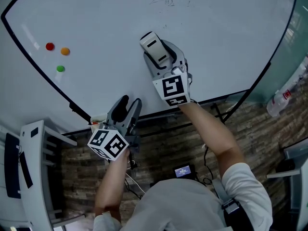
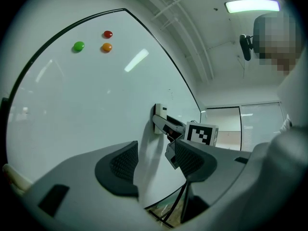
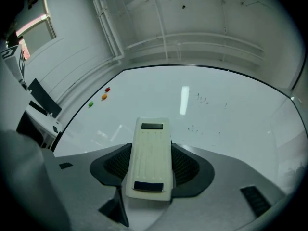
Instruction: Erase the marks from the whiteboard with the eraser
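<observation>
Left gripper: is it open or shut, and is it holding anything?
Open and empty. In the left gripper view, the left gripper has its jaws well apart, with nothing gripped between them and only the whiteboard behind.

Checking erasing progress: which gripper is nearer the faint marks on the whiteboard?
Right. The right gripper, clamping the eraser, sits below the marks; the left gripper hangs open by the whiteboard's lower edge.

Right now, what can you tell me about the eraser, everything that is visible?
The eraser is a long, off-white block, plastic by its look, with rounded corners, faint ribs along its back and a dark patch at each end. The right gripper is shut on its long sides. In the left gripper view its other face seems pressed flat on the whiteboard, apart from the faint marks.
</observation>
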`<state>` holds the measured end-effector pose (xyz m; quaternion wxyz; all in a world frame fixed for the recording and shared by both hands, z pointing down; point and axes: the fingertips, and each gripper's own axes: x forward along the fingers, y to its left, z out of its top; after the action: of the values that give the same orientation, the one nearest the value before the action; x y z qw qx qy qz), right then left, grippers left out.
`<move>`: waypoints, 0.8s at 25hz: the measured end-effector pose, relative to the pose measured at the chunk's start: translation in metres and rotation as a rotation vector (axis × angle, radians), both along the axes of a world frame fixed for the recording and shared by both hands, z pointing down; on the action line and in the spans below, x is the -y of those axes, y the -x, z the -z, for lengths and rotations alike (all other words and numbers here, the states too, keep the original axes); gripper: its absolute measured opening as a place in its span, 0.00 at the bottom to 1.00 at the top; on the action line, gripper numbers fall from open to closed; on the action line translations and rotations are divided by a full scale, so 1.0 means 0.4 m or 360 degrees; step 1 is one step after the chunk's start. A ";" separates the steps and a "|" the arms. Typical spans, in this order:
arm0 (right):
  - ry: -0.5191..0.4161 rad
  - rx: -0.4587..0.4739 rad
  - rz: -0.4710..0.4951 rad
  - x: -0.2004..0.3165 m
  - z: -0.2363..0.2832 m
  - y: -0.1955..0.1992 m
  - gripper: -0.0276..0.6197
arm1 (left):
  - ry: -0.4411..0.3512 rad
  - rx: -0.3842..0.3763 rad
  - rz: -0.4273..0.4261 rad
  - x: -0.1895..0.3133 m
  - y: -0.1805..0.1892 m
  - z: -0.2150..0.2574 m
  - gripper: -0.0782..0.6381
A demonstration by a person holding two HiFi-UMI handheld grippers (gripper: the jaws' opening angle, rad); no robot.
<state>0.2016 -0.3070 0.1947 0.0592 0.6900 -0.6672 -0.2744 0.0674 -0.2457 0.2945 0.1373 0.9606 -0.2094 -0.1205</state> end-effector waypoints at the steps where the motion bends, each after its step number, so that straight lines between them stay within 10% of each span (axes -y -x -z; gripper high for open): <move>1: 0.0027 -0.0021 0.0011 0.001 -0.005 0.012 0.46 | 0.0003 0.0000 0.0003 -0.002 0.002 0.000 0.45; 20: -0.0244 0.0070 0.0104 0.005 0.288 0.120 0.46 | -0.0016 0.0001 0.0078 -0.005 0.065 0.016 0.45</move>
<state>0.1535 -0.3089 0.0795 -0.0176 0.6762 -0.6675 -0.3113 0.0414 -0.2437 0.2880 0.1294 0.9559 -0.2322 -0.1246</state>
